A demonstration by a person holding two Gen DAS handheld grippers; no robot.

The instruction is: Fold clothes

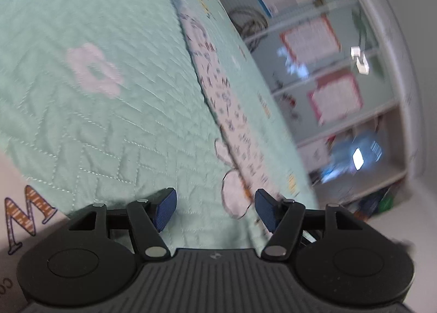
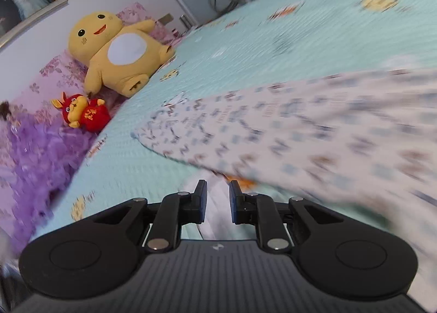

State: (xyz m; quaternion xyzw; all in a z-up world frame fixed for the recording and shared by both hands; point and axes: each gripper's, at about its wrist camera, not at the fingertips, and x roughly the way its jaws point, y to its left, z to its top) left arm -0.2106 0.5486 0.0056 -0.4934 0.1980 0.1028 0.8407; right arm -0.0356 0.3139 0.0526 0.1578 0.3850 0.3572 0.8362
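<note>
In the left wrist view, the left gripper (image 1: 215, 210) hangs over a mint-green quilted bedspread (image 1: 109, 111) with its blue pads (image 1: 166, 209) spread wide and nothing between them. A white patterned garment (image 1: 218, 100) lies flat on the bedspread as a long strip running away from the gripper, its near end just beside the right-hand pad. Shelves (image 1: 341, 100) stand past the bed's edge (all of it blurred).

In the right wrist view, the right gripper (image 2: 217, 201) holds its fingers a narrow gap apart, with a fold of pale cloth running between them; whether they pinch it cannot be told. The garment (image 2: 314, 133) spreads across the bedspread (image 2: 273, 48) ahead and to the right. A yellow plush toy (image 2: 114, 48) and a small red plush (image 2: 82, 112) sit at the head of the bed.
</note>
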